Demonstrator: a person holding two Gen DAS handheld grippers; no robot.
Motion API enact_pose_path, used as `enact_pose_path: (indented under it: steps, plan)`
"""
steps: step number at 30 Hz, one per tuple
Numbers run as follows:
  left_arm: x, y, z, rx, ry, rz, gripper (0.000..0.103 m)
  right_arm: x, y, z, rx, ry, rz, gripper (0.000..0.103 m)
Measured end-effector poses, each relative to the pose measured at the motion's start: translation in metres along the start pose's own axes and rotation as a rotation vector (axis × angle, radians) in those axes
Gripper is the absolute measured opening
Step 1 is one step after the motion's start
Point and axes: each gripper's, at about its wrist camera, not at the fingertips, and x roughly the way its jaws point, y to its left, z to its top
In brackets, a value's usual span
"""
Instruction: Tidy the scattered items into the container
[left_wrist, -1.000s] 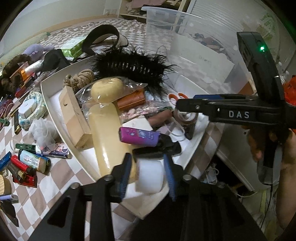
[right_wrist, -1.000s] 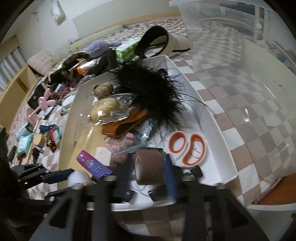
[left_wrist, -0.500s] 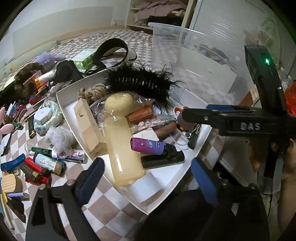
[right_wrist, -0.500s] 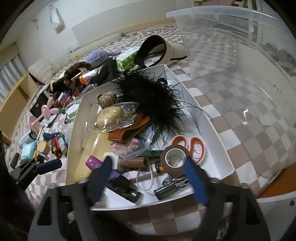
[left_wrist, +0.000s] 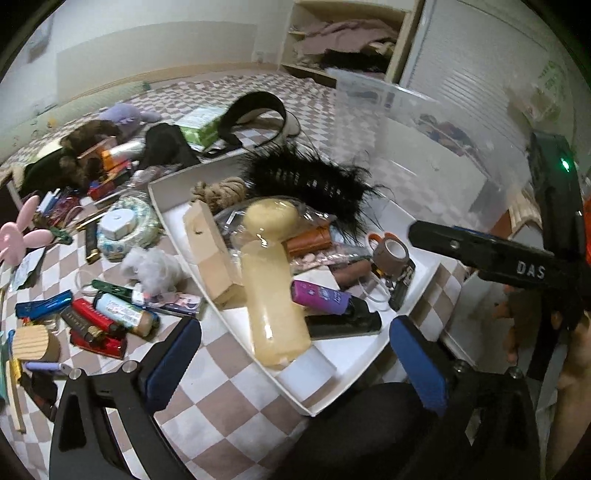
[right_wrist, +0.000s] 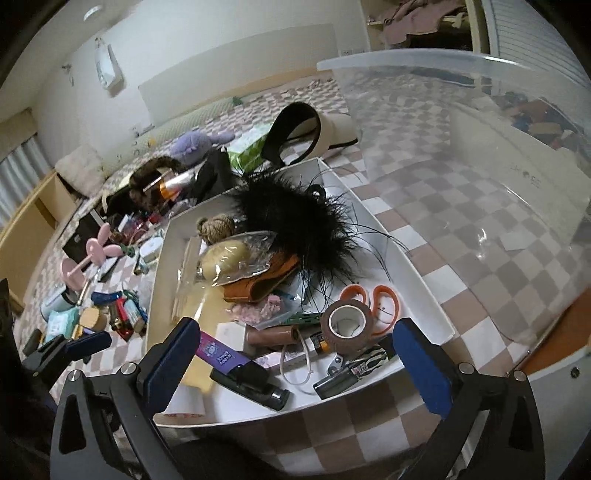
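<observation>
A white box (left_wrist: 168, 199) (right_wrist: 424, 288) on the checkered cloth holds several items: a cream bottle (left_wrist: 275, 280), a black feather piece (left_wrist: 310, 177) (right_wrist: 291, 218), a brown tape roll (right_wrist: 347, 326) (left_wrist: 391, 253), orange scissors (right_wrist: 384, 301), a purple tube (left_wrist: 319, 297) (right_wrist: 219, 356) and a white roll (right_wrist: 186, 398). My left gripper (left_wrist: 293, 360) is open and empty, held back above the box's near corner. My right gripper (right_wrist: 295, 363) is open and empty above the box's near edge. The right gripper body also shows in the left wrist view (left_wrist: 498, 254).
Scattered items lie left of the box: lighters and tubes (left_wrist: 99, 321), a white fluffy ball (left_wrist: 153, 266), a pink rabbit stand (left_wrist: 20, 232) (right_wrist: 96, 251), a purple plush (right_wrist: 195, 144), a visor (right_wrist: 306, 129). A large clear plastic bin (right_wrist: 480, 166) (left_wrist: 424, 147) stands to the right.
Both grippers have opened and pulled back. The left let go of the white roll, the right let go of the brown tape roll; both now lie in the box.
</observation>
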Motion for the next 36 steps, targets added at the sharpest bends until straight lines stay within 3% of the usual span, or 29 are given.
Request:
enact_pose_path:
  steps: [5, 11, 17, 36]
  plan:
    - [-0.019, 0.007, -0.001, -0.058, -0.062, -0.001, 0.103, -0.018, 0.007, -0.004, -0.003, -0.063, 0.004, 0.103]
    - [-0.053, 0.012, -0.003, -0.080, -0.188, 0.104, 0.103, -0.037, 0.021, -0.011, -0.024, -0.104, 0.013, 0.103]
    - [-0.082, 0.020, -0.009, -0.075, -0.248, 0.171, 0.103, -0.055, 0.036, -0.024, -0.036, -0.139, 0.049, 0.103]
    - [-0.141, 0.029, -0.041, -0.082, -0.342, 0.254, 0.103, -0.096, 0.070, -0.048, -0.078, -0.285, 0.094, 0.103]
